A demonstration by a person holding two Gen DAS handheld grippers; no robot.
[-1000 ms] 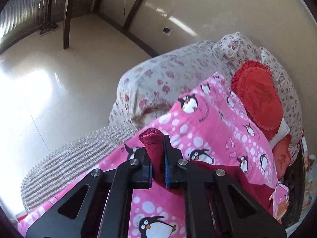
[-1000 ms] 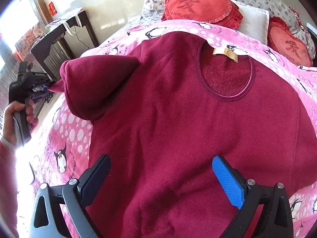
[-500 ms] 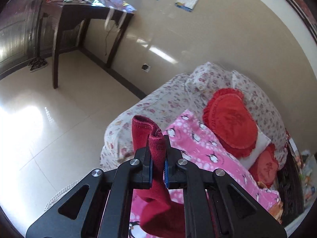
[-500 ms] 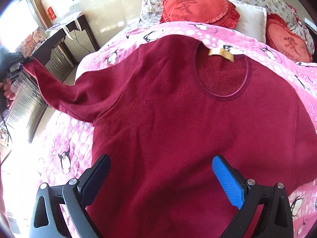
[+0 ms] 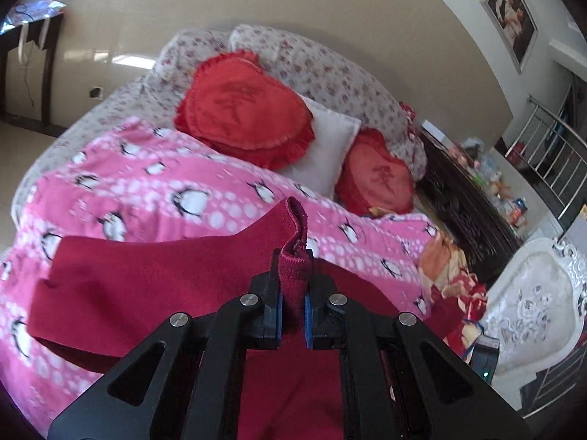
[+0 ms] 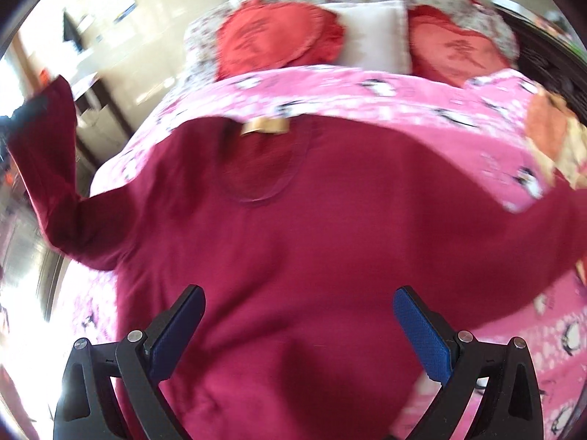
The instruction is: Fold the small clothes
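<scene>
Two red heart-shaped cushions [image 5: 244, 110] [image 5: 378, 178] lie at the head of the bed, with a white pillow [image 5: 328, 150] between them and floral pillows [image 5: 323, 69] behind. Under them a pink penguin-print blanket [image 5: 146, 187] covers the bed. A dark carved headboard [image 5: 466, 209] runs along the right side in the left wrist view, with a cluttered shelf beyond it and a framed picture [image 5: 510, 11] on the wall. A dark side table [image 5: 25, 51] stands against the far wall at left. Orange and red crumpled fabric [image 5: 445, 260] sits at the blanket's right edge.

The maroon long-sleeved sweater [image 6: 293, 238] lies front-up on the blanket, neckline toward the cushions, a tan label [image 6: 264, 124] at the collar. Its body is spread fairly flat; the right wrist view is motion-blurred, so finer creases cannot be read. The garment's sleeve [image 6: 47, 168] on the left side is lifted off the blanket.

The left tongs [image 5: 292, 293] are clamped on the ribbed cuff [image 5: 293, 260] of that sleeve, which bunches up between the blue pads. The right tongs [image 6: 297, 330] stand wide apart above the sweater's lower body, holding nothing; contact with the cloth cannot be told.
</scene>
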